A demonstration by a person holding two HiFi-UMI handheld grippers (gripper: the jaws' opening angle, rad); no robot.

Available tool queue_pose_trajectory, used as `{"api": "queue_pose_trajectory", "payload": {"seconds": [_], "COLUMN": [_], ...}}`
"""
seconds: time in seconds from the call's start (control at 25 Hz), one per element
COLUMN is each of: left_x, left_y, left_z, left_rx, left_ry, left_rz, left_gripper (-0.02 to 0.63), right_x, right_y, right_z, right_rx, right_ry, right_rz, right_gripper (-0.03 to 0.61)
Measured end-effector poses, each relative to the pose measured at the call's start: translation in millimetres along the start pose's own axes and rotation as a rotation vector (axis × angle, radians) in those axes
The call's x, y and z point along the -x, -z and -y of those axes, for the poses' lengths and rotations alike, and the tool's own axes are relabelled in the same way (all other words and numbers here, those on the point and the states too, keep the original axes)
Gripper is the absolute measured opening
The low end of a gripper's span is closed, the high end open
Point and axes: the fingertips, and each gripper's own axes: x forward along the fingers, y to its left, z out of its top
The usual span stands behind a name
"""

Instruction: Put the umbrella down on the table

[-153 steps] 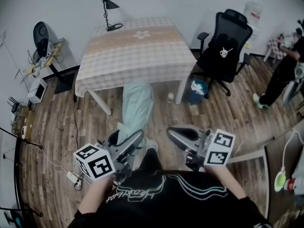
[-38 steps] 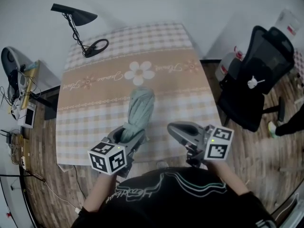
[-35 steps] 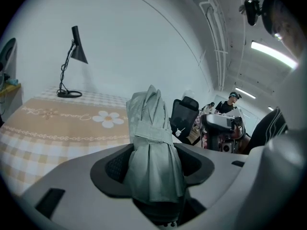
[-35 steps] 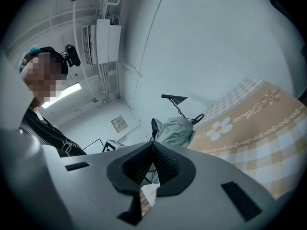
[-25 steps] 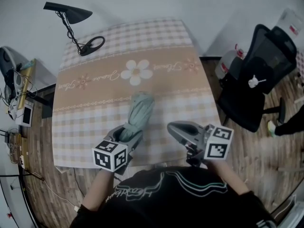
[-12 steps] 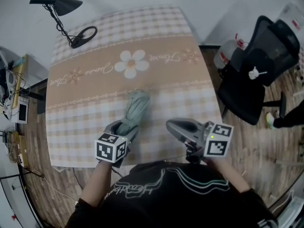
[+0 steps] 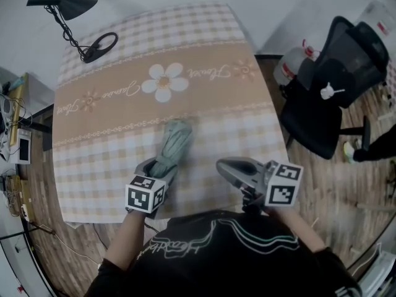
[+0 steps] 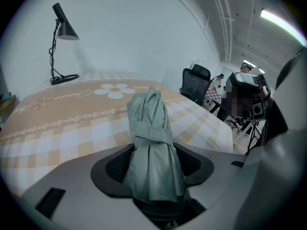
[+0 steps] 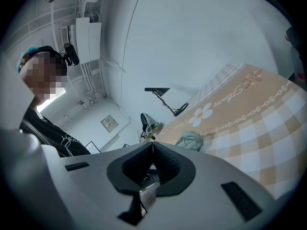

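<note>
The folded pale green umbrella [image 7: 171, 142] lies along my left gripper [image 7: 162, 167], its strapped bundle pointing out over the checked tablecloth [image 7: 105, 166]. In the left gripper view both pads press on the umbrella [image 8: 151, 143] at its thick end, so the left gripper [image 8: 153, 163] is shut on it. Whether its far end touches the cloth I cannot tell. My right gripper [image 7: 224, 164] hovers over the table's near right part, shut with nothing in it. The right gripper view shows the right gripper [image 9: 152, 150] with its tips meeting and the umbrella [image 9: 190, 140] beyond them.
A black desk lamp [image 7: 69, 7] stands at the table's far left corner. To the right of the table are a black office chair [image 7: 334, 91] and a water bottle [image 7: 289, 68]. A low stand with cables [image 7: 17, 142] is at the left. The table's near edge [image 7: 117, 218] runs just ahead of me.
I have come from the floor up to the table. Over the last second the left gripper has sunk toward the cloth with the umbrella, and the right gripper has dropped a little.
</note>
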Motion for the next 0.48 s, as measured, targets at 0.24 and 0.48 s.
{"api": "queue_pose_trajectory", "payload": {"seconds": [0.24, 0.48], "left_x": [-5, -11], "left_y": [5, 7], "left_z": [-3, 0], "left_rx": [0.020, 0.030], "left_ry": [0.018, 0.062], "left_rz": [0.015, -0.008], "left_gripper": [0.253, 0.264], "right_x": [3, 1], "right_y": [8, 13], "right_z": [10, 16], "right_rx": [-0.039, -0.063], "right_ry": [0.017, 0.016], "right_rz": [0.001, 0.005], "right_gripper": [0.012, 0.012]}}
